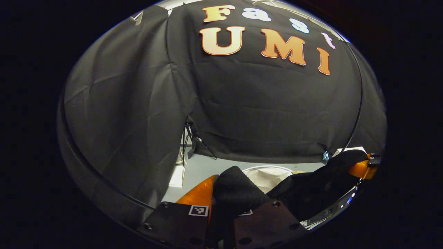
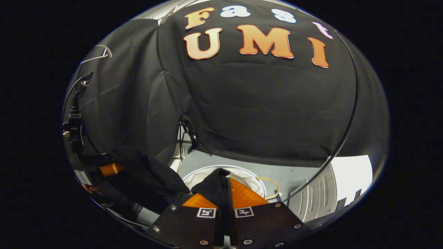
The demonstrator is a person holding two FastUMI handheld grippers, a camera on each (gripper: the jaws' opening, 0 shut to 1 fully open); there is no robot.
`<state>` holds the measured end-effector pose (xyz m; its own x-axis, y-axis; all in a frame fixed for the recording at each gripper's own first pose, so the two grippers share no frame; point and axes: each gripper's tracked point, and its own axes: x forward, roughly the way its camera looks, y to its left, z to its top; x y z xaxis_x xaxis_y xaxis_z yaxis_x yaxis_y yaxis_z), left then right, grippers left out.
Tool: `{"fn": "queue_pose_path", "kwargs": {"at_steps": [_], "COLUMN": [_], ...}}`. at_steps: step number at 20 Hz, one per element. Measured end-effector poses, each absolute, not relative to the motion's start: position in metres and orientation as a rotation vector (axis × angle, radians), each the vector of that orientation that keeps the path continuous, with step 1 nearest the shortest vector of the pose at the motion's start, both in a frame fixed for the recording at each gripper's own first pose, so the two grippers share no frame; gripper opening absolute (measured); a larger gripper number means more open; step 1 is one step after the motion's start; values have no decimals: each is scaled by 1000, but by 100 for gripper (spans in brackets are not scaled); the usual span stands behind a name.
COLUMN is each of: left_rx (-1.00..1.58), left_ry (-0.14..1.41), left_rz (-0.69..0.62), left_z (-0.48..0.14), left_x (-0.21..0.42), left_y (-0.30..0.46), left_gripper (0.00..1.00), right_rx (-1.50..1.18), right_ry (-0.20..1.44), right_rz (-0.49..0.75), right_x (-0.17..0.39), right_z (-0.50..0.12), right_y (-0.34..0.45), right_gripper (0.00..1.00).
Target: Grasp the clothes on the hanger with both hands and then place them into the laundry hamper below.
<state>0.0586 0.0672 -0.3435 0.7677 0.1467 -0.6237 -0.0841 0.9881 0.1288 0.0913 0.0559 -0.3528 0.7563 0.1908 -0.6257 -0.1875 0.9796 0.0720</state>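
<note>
Left gripper (image 1: 221,202): orange fingers closed on a fold of the black garment (image 1: 311,190), which bulges up between them. From there the cloth stretches rightward, its long axis running across to the other gripper. Right gripper (image 2: 224,195): fingers pinched nearly together on the garment's other end, a dark tuft standing above the tips. The white hamper (image 2: 197,174) lies just beyond and below both grippers, on the grey floor (image 2: 297,180), slightly closer to the right gripper; the judged next move is forward and down.

We've got a grey floor (image 1: 211,166), a tripod (image 1: 193,140) at the cloth's edge, a white panel (image 2: 349,180), a blue clip (image 1: 325,156)
</note>
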Motion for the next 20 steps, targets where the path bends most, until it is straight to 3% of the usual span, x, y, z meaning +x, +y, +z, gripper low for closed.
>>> {"fn": "queue_pose_path", "kwargs": {"at_steps": [4,8,9,10,11,12,14,15,16,17,18,19,20], "left_rx": [116,78,75,76,83,86,81,72,61,60,61,59,57], "left_ry": [721,782,795,823,867,904,956,976,991,987,983,978,972], "left_rz": [166,210,200,186,184,187,199,207,212,225,226,225,218], "left_z": [-354,-370,-373,-380,-390,-399,-415,-422,-425,-425,-424,-420,-417], "left_x": [57,52,49,43,36,27,18,12,8,4,4,5,4], "left_y": [80,85,83,81,83,87,92,93,92,93,93,92,90], "left_gripper": [16,29,29,30,44,58,86,89,94,97,100,100,100], "right_rx": [-18,-23,-31,-42,-48,-48,-36,-29,-26,-22,-16,-7,3], "right_ry": [702,746,765,784,807,833,867,882,895,907,921,934,942], "right_rz": [206,202,208,210,216,220,224,228,226,221,218,213,209], "right_x": [89,83,81,75,71,66,57,52,48,45,41,38,36], "right_z": [-360,-377,-382,-388,-395,-403,-411,-415,-418,-422,-425,-427,-430], "right_y": [51,52,53,53,53,53,54,53,53,53,53,53,55], "right_gripper": [8,12,27,23,28,39,38,53,50,64,70,82,86]}}
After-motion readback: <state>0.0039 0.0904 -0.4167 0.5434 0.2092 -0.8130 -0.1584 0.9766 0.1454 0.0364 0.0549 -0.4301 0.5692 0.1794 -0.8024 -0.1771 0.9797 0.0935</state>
